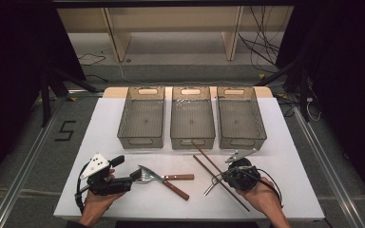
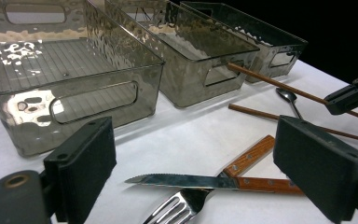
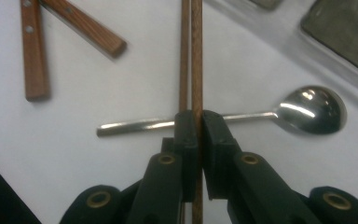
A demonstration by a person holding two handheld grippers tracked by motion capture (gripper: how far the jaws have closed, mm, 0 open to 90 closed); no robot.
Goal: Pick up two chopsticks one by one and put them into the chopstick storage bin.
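Chopstick (image 3: 196,56) sits pinched between the jaws of the right tool (image 3: 197,122), lifted above a spoon (image 3: 307,111) that lies flat on the white bench (image 1: 123,118). A second chopstick (image 1: 221,182) lies just beside it. The left tool (image 1: 134,175) stands wide, its jaws on either side of a knife (image 2: 186,181) and fork (image 2: 179,208) with wooden handles, gripping nothing. Three clear bins (image 1: 142,118) stand in a row farther back on the bench.
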